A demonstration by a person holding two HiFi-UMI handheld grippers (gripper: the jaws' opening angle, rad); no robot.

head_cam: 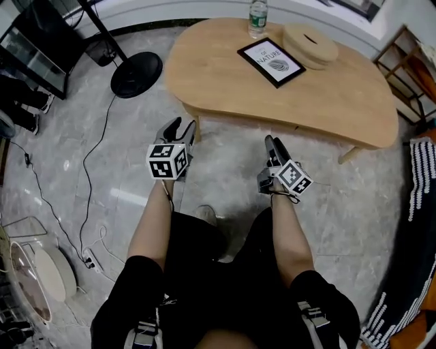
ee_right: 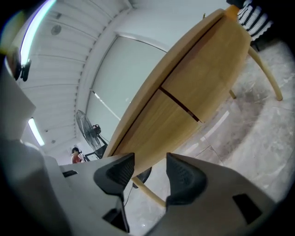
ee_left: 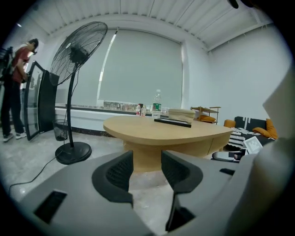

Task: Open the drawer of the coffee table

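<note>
The light wooden coffee table (head_cam: 320,102) stands just ahead of me on the marble floor. In the right gripper view its side band (ee_right: 156,124) fills the middle, split by a dark seam into two panels; I cannot tell which is the drawer. My left gripper (head_cam: 181,129) hovers low before the table's near left edge, open, with nothing between its jaws (ee_left: 146,159). My right gripper (head_cam: 274,146) hangs open and empty a little short of the near edge, rolled sideways, pointing at the side band (ee_right: 150,163).
On the tabletop are a water bottle (head_cam: 257,18), a framed picture (head_cam: 271,62) and a round wooden piece (head_cam: 310,46). A standing fan's base (head_cam: 136,74) and a cable (head_cam: 88,177) lie to the left. Striped fabric (head_cam: 417,218) is at the right. A person (ee_left: 14,87) stands far left.
</note>
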